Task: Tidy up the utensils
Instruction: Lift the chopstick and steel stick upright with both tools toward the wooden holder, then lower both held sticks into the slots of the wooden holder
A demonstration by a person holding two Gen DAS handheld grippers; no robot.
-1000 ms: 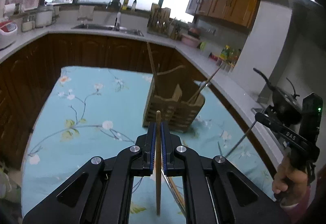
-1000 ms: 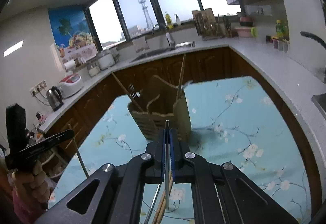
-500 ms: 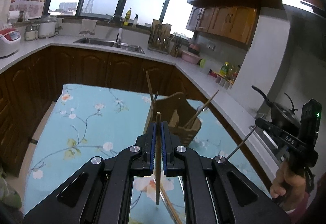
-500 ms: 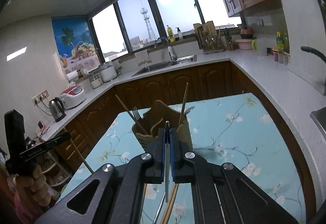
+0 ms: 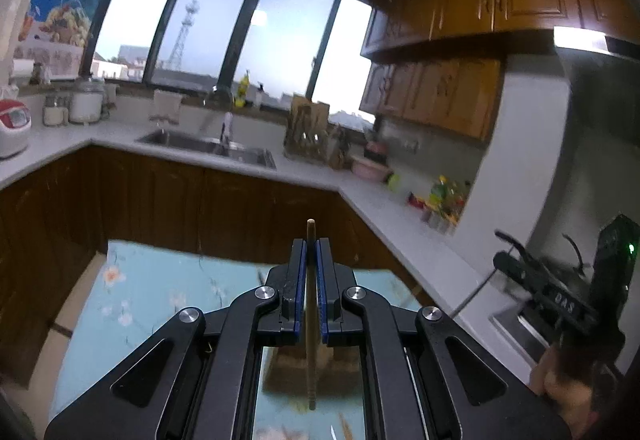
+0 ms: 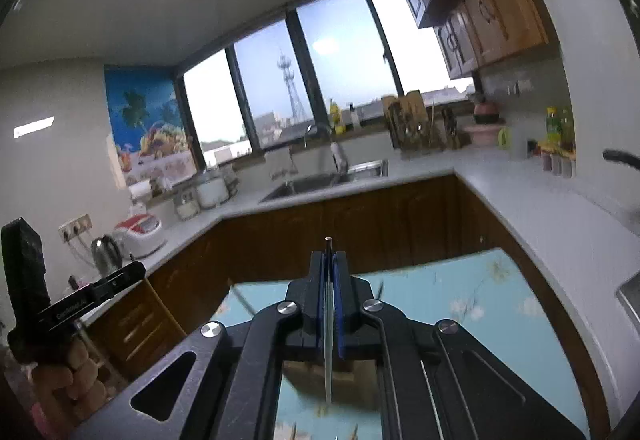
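My left gripper is shut on a wooden chopstick held upright, its tip poking above the jaws. My right gripper is shut on a thin metal chopstick, also upright. Both are raised above the table with the blue floral cloth. The wooden utensil holder shows only partly below the left jaws, and likewise in the right wrist view. The right gripper shows in the left wrist view, and the left gripper shows in the right wrist view.
A white L-shaped counter with a sink, a knife block, bottles and a rice cooker surrounds the table. Brown cabinets stand below, and a stove with a pan to the right.
Both grippers have risen and tilted upward with their chopsticks. The utensil holder has dropped from mid view to below the jaws, and more of the windows and ceiling shows.
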